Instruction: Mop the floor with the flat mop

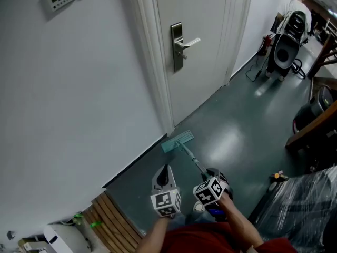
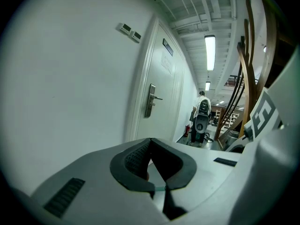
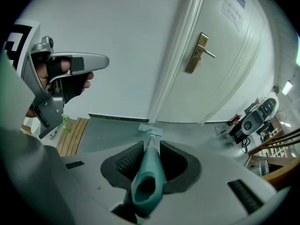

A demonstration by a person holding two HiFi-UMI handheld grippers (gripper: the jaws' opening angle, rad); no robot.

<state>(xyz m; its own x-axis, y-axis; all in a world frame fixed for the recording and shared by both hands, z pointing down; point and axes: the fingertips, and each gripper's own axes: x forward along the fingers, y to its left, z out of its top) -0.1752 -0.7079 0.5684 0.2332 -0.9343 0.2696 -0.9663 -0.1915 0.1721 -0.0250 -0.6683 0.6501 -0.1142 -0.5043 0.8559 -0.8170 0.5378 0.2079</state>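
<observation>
The flat mop's teal head (image 1: 177, 140) lies on the dark floor (image 1: 237, 136) by the foot of the door frame. Its thin pole (image 1: 192, 159) slants back to my right gripper (image 1: 213, 177), which is shut on the teal handle (image 3: 148, 172). In the right gripper view the mop head (image 3: 151, 130) shows small beyond the jaws. My left gripper (image 1: 166, 172) hangs just left of the pole, apart from it and pointing toward the wall. In the left gripper view my left gripper (image 2: 151, 162) has its pads together with nothing between them.
A white wall (image 1: 79, 88) and a shut door (image 1: 195, 51) with a lever handle (image 1: 181, 44) stand ahead. Wooden slats (image 1: 108, 220) lie at lower left. A floor machine (image 1: 284, 49) stands down the corridor, and wooden furniture (image 1: 316, 125) and a plastic-wrapped bundle (image 1: 305, 204) crowd the right.
</observation>
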